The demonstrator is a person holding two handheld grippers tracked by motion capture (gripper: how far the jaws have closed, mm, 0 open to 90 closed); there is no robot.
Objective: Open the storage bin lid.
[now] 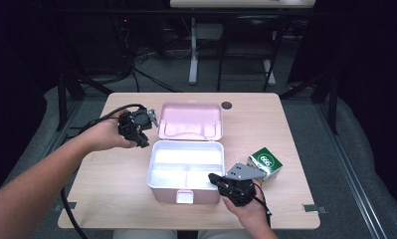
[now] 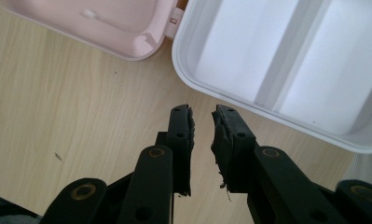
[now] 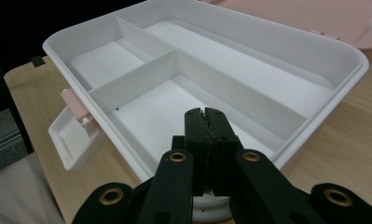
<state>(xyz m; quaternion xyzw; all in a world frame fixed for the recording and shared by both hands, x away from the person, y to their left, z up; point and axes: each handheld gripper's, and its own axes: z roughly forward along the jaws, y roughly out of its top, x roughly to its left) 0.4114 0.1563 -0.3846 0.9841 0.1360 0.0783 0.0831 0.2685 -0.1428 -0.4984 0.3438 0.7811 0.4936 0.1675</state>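
— What's the box like?

— My box (image 1: 185, 174) sits open mid-table: white tray, three compartments, pink lid (image 1: 190, 121) laid back flat behind it, a pink latch at the front.

— And your claws?

— My left gripper (image 2: 202, 122) is released, jaws apart over bare wood (image 2: 81, 116) beside the tray's corner. My right gripper (image 3: 205, 113) is clenched on nothing, above the tray's near compartment.

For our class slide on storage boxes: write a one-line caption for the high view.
Open pink-lidded box on a wooden table, tongs at either side, green carton at right.
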